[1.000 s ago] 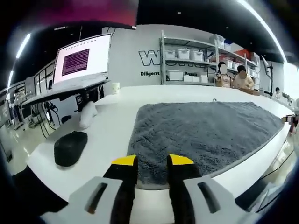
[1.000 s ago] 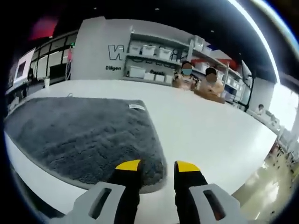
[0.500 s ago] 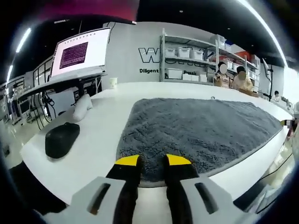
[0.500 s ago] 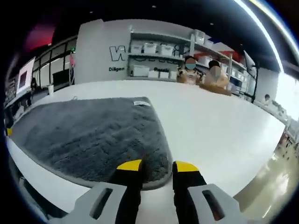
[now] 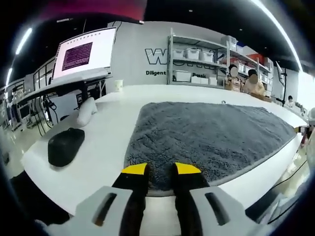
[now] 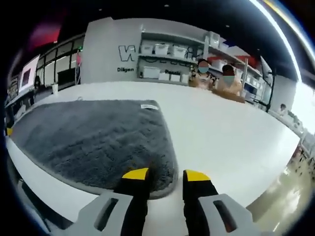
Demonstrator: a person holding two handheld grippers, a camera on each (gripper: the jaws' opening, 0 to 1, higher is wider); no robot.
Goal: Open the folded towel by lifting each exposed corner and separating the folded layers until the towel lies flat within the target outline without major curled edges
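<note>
Two hand-held grippers: left hand-held gripper [image 5: 161,169] and right hand-held gripper [image 6: 166,174], both with jaws spread a little, pinching nothing.
Towel: grey towel [image 5: 211,132] lies spread on the white desk [image 5: 106,142], just ahead of both; its near corners sit between each pair of jaw tips.
Label: small white tag [image 6: 149,106] at the far edge, ahead of the right one.
Advice: I judge it best to smooth both near corners evenly and keep the edges uncurled.
Beside: dark object [image 5: 65,146], left of the left one.
</note>
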